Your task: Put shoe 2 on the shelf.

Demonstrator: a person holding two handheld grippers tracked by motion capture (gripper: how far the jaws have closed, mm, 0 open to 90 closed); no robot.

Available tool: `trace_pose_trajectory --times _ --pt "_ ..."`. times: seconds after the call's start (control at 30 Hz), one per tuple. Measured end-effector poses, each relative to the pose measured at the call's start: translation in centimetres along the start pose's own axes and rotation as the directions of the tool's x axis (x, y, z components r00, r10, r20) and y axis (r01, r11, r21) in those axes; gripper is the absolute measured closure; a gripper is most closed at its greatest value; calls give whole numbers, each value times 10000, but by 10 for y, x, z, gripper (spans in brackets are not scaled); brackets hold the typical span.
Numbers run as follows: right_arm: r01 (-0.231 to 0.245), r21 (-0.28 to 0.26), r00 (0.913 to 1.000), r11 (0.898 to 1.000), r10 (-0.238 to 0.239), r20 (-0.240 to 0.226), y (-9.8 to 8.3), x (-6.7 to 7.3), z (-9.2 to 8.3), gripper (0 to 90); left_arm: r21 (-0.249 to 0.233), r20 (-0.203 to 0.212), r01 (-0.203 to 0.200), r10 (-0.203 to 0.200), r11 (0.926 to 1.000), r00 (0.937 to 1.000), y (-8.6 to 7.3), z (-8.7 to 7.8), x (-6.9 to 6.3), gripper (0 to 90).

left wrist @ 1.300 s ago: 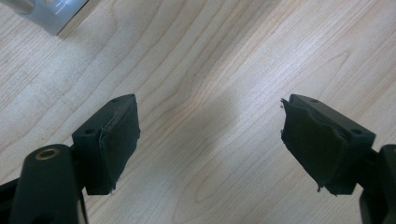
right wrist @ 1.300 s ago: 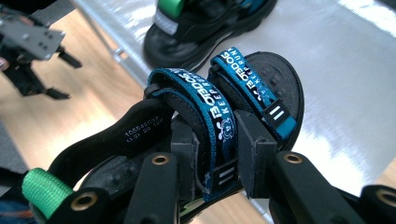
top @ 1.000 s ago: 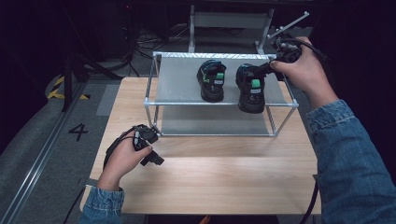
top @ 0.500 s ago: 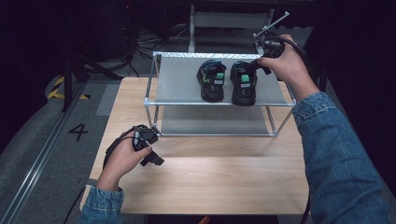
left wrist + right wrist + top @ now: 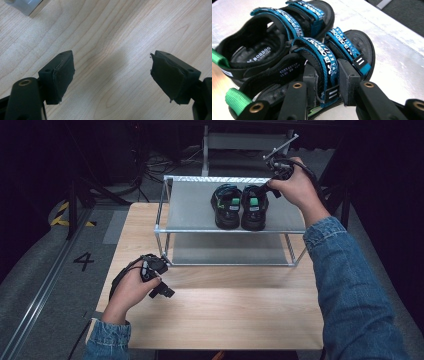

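Currently on the rack's (image 5: 190, 215) top shelf, toward its right edge: right sandal (image 5: 254, 208), black with blue lettered straps and green heel loop, long axis front to back, heel toward the front edge, beside its mate (image 5: 227, 206). Right gripper (image 5: 327, 82) clamps its strap. Left gripper (image 5: 112, 75) gapes empty over the table (image 5: 225, 315).

Your way across the wooden table (image 5: 220, 315) in front of the metal rack (image 5: 165, 227) is open. On the top shelf (image 5: 192, 210), the 2 sandals (image 5: 240, 207) block the middle; bare shelf lies left of them. The rack's corner posts narrow the lower shelf (image 5: 225, 250).
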State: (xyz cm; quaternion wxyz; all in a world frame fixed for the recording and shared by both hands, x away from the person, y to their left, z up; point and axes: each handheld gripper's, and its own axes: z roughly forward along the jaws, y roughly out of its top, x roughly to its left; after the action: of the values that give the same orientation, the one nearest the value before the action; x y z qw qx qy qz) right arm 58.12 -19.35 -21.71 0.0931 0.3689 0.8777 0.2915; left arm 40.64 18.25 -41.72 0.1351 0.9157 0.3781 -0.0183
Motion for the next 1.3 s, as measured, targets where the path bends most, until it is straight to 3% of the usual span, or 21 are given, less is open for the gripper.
trace_pose_trajectory --times 0.4,0.6,0.73,0.93,1.1,1.3 --pt "10 -181 9996 9998 -15 -287 -1 -2 6 700 78 59 23 -24 10000 10000 2 2 -1 194" --pt "60 -560 9995 9984 -77 -302 -5 -2 0 589 91 71 14 -15 10000 10000 2 2 0 193" --pt "169 -863 9998 9961 -173 -39 -9 6 -16 523 148 83 78 -79 9999 9999 3 3 -1 197" --pt "315 -1125 9992 9932 -285 286 -23 16 -40 504 62 43 -18 18 10000 10000 4 -1 -1 194" --pt "423 -1088 9985 9932 -381 404 -45 23 -60 491 25 111 -6 6 10000 9999 5 -4 0 192" --pt "210 -980 9992 9950 -174 368 -76 25 -75 489 15 50 -46 46 10000 10000 7 -6 0 192"
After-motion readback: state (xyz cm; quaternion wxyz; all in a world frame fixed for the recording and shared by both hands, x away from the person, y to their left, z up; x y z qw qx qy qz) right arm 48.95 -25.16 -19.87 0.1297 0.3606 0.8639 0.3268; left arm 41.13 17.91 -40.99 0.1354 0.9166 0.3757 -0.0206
